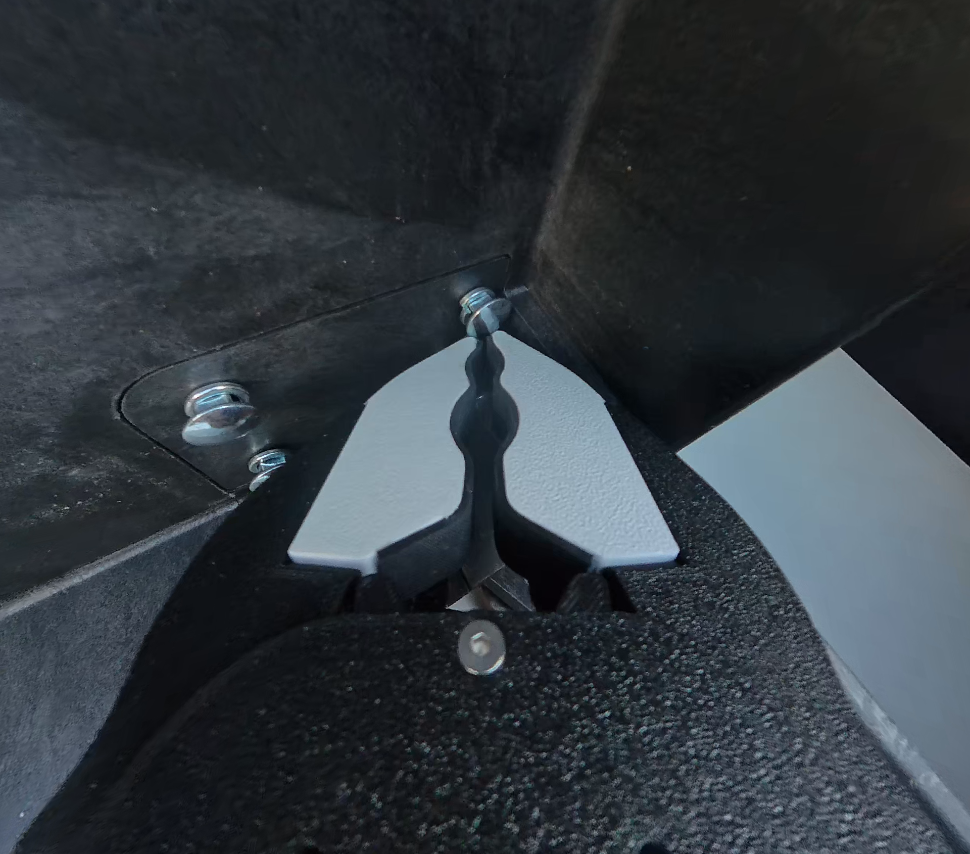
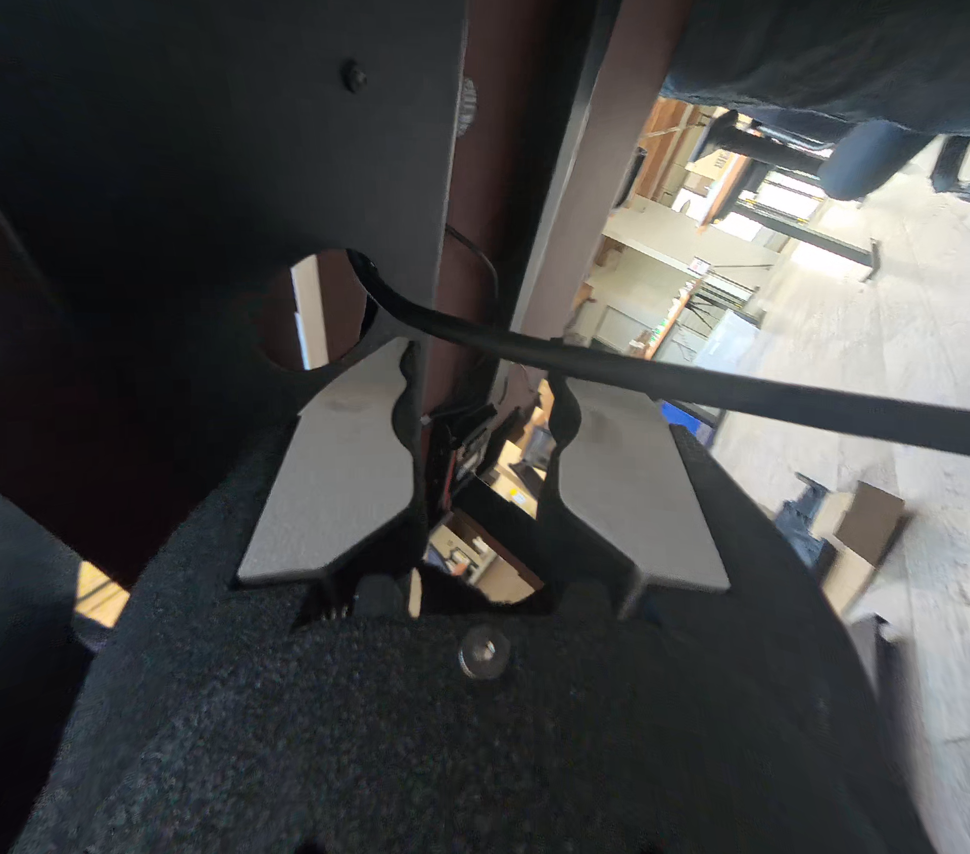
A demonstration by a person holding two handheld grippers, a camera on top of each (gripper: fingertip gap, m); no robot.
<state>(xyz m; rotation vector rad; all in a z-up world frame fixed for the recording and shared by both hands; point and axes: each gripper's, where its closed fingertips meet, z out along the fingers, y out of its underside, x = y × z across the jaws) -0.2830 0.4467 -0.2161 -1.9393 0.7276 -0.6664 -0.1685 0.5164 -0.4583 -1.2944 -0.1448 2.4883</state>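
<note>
In the left wrist view my left gripper [image 1: 482, 339] is shut with nothing between the pads. Its tips rest against a silver screw [image 1: 485, 308] at the corner of a black metal plate [image 1: 315, 356]. The plate is fixed on a black felt-lined surface [image 1: 262, 94]. In the right wrist view my right gripper [image 2: 483, 364] is open. A thick black cable [image 2: 682, 380] comes out of a round hole [image 2: 309, 314] in a dark panel [image 2: 210, 94] and crosses just beyond both fingertips, over the right fingertip [image 2: 559, 388]. The pads do not press on it.
Two more silver screws [image 1: 215, 414] [image 1: 267, 461] stand on the plate. A felt wall [image 1: 735, 146] rises at the right, with a white surface [image 1: 813, 514] below it. The right view shows a brown post [image 2: 498, 41], thin wires [image 2: 462, 435], cardboard boxes [image 2: 861, 529] and a concrete floor [image 2: 866, 304]. The tips of one gripper are about 30 cm away from the tips of the other.
</note>
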